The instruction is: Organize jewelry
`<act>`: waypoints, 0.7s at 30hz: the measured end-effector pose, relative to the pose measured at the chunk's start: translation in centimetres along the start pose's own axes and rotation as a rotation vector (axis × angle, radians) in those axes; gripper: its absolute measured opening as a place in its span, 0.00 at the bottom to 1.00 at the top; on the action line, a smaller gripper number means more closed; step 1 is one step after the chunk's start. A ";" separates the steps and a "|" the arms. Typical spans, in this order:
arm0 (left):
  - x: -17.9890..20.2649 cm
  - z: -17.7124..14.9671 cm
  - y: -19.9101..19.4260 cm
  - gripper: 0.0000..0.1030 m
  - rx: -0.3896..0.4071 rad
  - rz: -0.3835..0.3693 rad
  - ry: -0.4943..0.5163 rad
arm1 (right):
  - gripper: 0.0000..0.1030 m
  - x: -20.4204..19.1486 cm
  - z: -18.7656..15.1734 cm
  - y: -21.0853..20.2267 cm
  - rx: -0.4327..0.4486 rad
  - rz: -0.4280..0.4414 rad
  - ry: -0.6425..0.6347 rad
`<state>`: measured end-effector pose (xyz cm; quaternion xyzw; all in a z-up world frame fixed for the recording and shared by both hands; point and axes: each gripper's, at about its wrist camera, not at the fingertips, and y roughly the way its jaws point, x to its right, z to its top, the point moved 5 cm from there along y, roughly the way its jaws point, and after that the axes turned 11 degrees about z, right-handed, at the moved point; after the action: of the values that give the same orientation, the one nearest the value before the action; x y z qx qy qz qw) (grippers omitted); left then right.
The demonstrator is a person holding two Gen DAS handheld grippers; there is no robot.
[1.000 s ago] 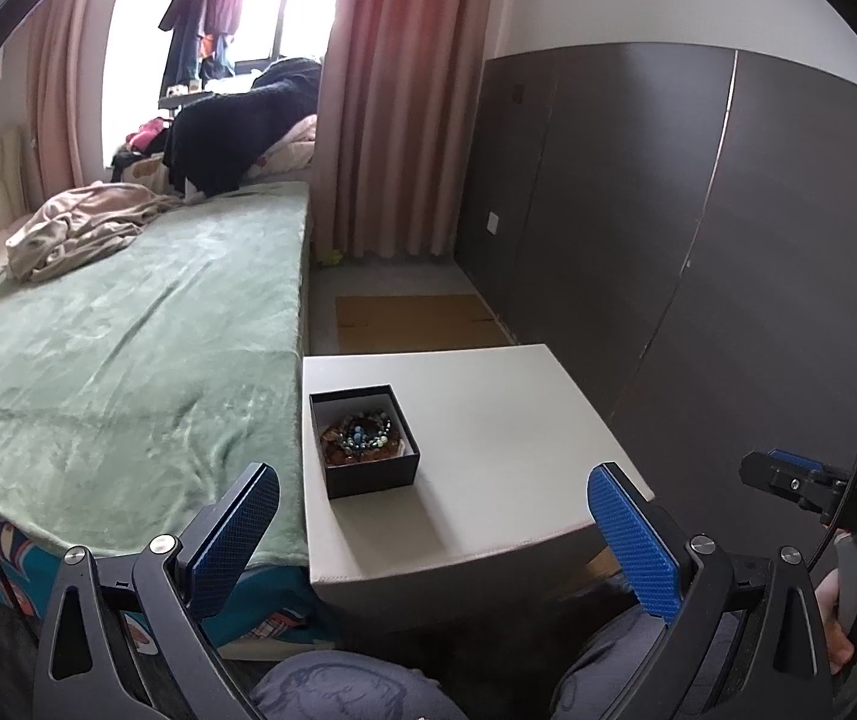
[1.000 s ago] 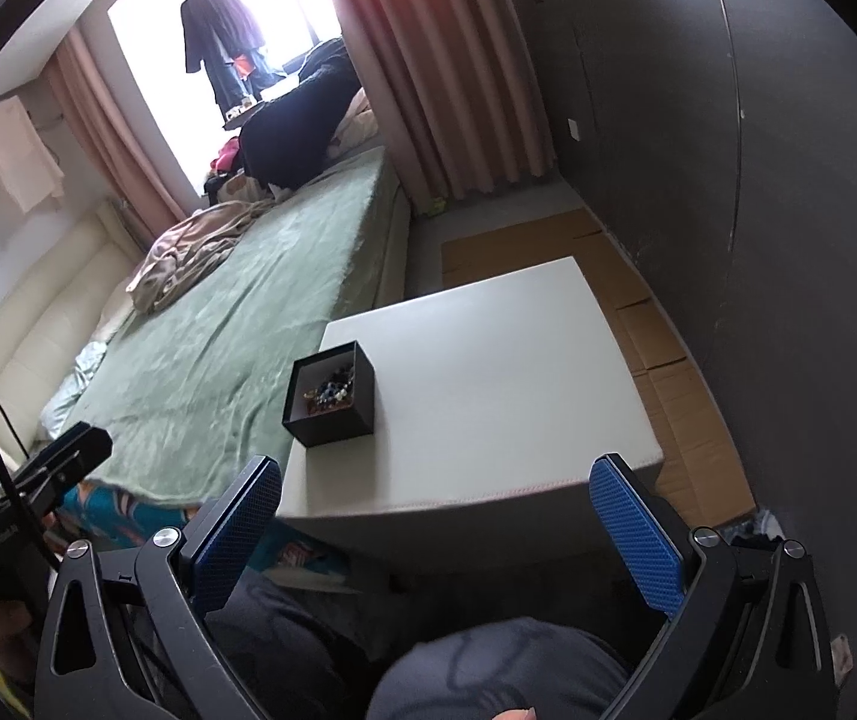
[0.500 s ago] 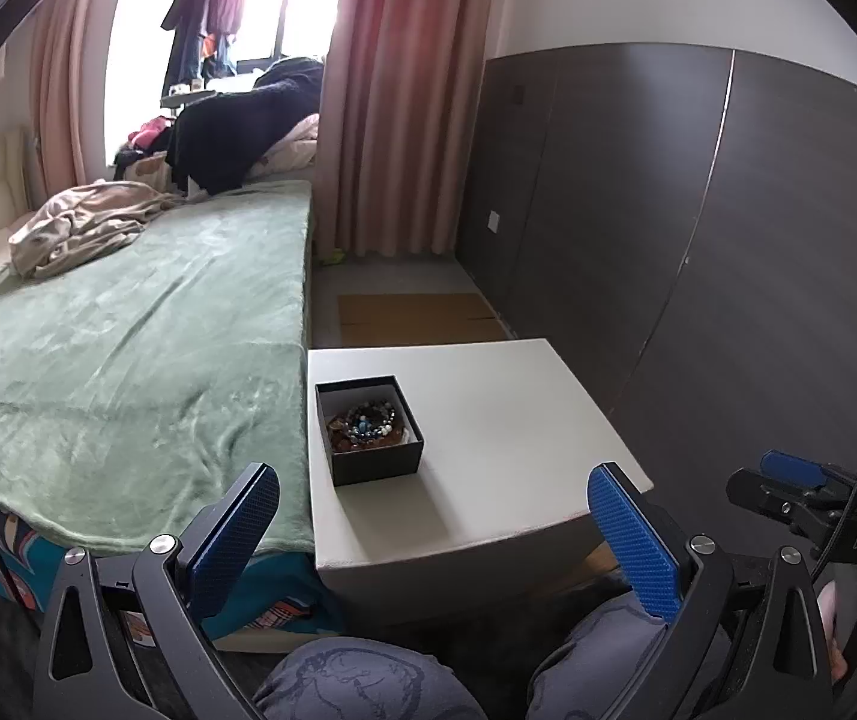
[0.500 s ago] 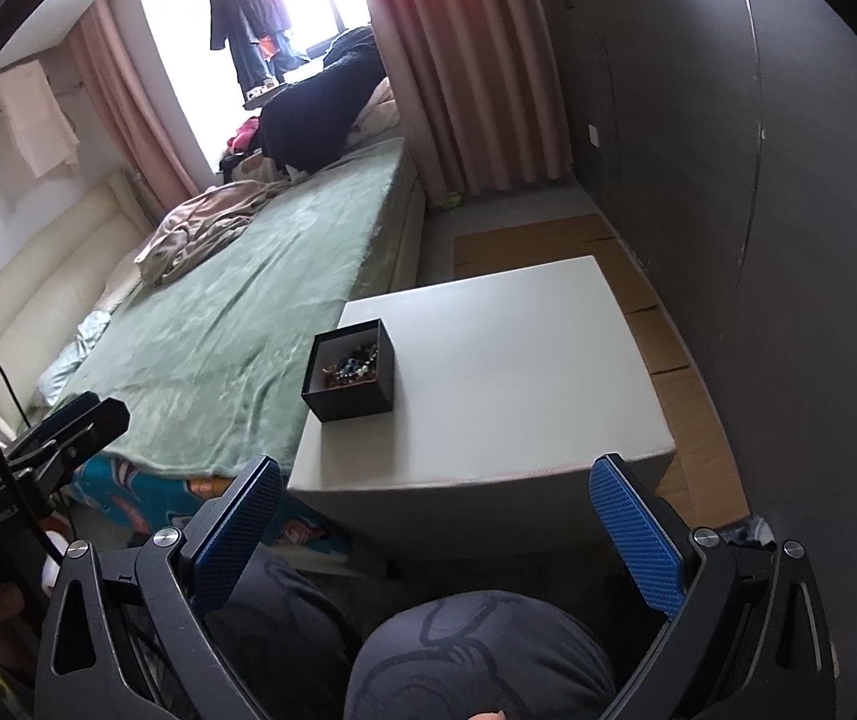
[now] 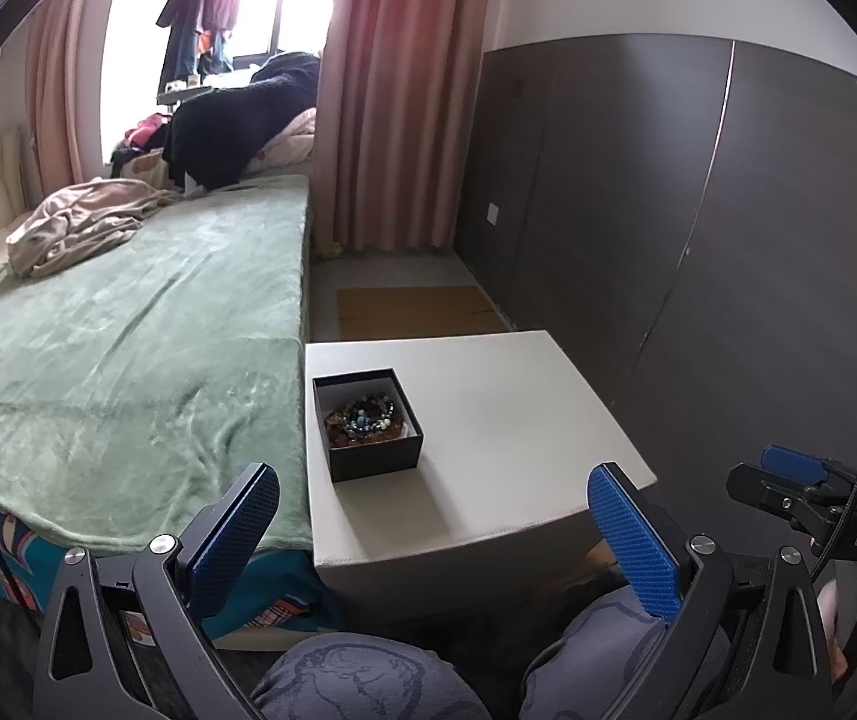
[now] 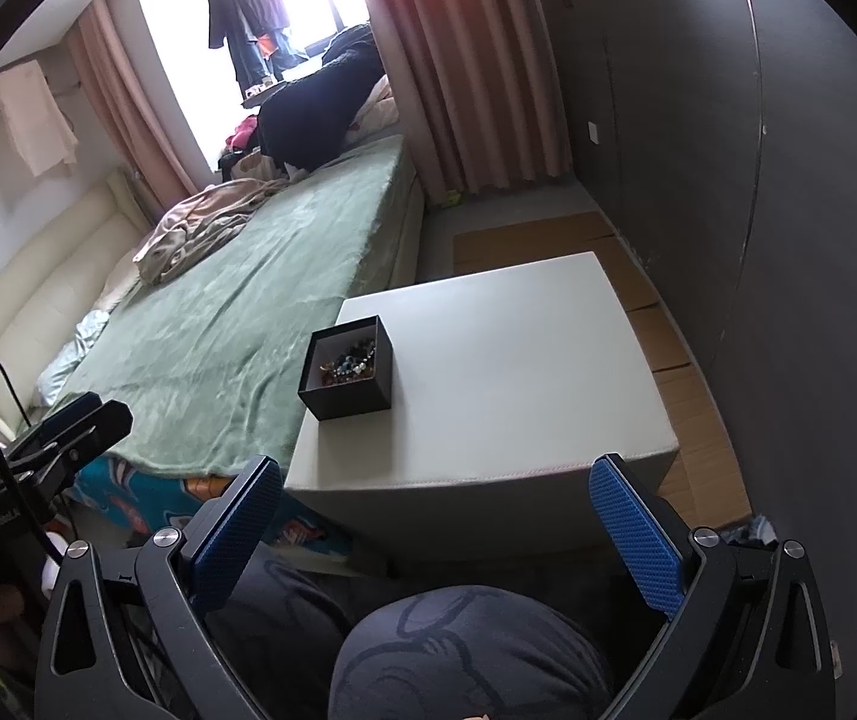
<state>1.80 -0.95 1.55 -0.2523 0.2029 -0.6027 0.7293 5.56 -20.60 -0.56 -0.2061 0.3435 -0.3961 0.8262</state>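
A small black box (image 5: 368,426) (image 6: 349,367), lidless, sits on the left side of a pale square table (image 5: 488,438) (image 6: 506,372), close to the table's left edge and the bed. Inside it lies a tangle of beaded bracelets (image 5: 365,417) (image 6: 349,359) in blue, dark and amber beads; single pieces cannot be told apart.

The rest of the tabletop to the right of the box is bare. The bed (image 5: 128,348) (image 6: 236,312), covered with a green blanket, runs along the table's left side, with a crumpled beige cloth (image 5: 74,228) at its far end. Pink curtains (image 5: 392,96) hang at the far window.

The left gripper (image 5: 428,534) is spread wide and holds nothing, hovering near the table's front edge above the person's knees (image 5: 368,684). The right gripper (image 6: 434,531) is likewise spread wide and empty, well short of the box.
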 end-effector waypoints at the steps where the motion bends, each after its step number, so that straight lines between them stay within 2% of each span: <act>1: 0.0 0.0 0.0 1.00 0.001 0.000 -0.002 | 1.00 0.0 0.0 0.0 0.000 -0.001 0.001; 21: 0.6 -0.1 -0.2 1.00 -0.003 -0.012 0.019 | 1.00 0.4 0.0 -0.7 0.011 0.005 0.017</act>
<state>1.70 -1.53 1.65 -0.2487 0.2093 -0.6092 0.7234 5.36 -21.38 -0.26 -0.1975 0.3487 -0.3977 0.8254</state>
